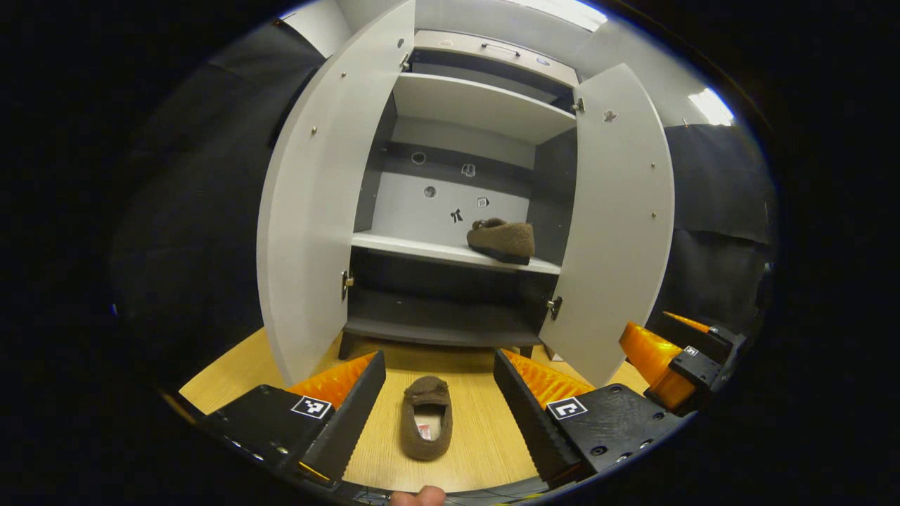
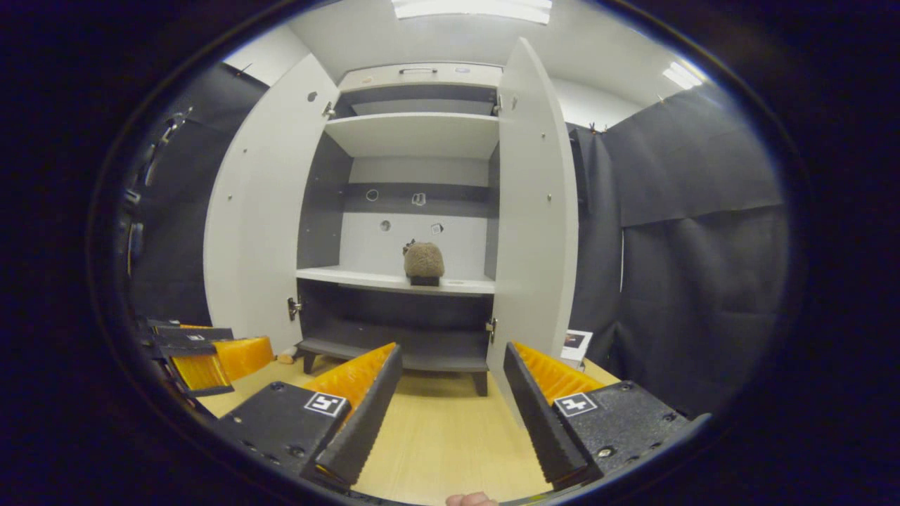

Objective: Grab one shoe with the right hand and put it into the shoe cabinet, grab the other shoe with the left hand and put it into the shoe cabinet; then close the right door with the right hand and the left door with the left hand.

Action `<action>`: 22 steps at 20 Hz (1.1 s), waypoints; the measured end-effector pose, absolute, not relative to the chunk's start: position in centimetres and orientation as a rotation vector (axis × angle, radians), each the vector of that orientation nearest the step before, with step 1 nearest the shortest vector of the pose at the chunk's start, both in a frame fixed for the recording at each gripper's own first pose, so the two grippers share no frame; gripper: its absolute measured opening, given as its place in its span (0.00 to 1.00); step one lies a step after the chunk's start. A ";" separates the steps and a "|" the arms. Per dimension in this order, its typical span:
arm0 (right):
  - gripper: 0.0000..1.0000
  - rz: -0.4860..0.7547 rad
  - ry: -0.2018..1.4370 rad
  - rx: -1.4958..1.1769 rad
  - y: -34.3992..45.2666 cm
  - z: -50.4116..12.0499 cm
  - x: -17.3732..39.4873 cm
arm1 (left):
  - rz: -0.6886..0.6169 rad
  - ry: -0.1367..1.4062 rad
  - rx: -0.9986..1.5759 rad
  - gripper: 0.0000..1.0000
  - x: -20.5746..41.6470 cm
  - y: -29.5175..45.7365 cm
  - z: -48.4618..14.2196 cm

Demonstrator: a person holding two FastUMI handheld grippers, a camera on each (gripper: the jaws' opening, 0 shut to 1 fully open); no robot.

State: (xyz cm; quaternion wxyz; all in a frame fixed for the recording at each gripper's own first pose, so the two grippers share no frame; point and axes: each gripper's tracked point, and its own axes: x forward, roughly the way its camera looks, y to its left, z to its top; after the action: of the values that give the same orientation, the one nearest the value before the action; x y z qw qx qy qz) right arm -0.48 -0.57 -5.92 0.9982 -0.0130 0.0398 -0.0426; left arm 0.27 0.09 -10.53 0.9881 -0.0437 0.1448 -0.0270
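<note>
A brown fuzzy slipper (image 1: 426,417) lies on the wooden floor, opening up, between the tips of my open left gripper (image 1: 439,369) but untouched. A second brown slipper (image 1: 502,240) rests on the right part of the cabinet's middle shelf (image 1: 408,247); the right gripper view shows this slipper (image 2: 424,262) end-on. The shoe cabinet (image 1: 464,112) has both doors wide open: left door (image 1: 320,204) and right door (image 1: 613,218). My right gripper (image 2: 450,362) is open and empty, facing the cabinet (image 2: 415,133) above the floor. The right gripper (image 1: 678,358) also appears at the left view's right edge.
Black cloth walls stand on both sides of the cabinet. The wooden floor (image 2: 443,429) stretches in front of it. A small white card (image 2: 576,342) sits on the floor by the right door (image 2: 534,204). The lower dark shelf (image 1: 439,327) holds nothing.
</note>
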 end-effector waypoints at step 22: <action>0.98 -0.107 0.219 -0.038 -2.0 -8.5 0.1 | -0.006 0.862 -0.173 0.89 7.9 4.9 -34.0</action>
State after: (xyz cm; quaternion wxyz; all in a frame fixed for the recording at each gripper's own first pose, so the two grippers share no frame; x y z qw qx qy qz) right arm 0.13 -2.02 -8.50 0.9924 -0.0188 0.1091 -0.0531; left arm 7.94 4.86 -34.05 0.9049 -0.0835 0.4174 -0.0029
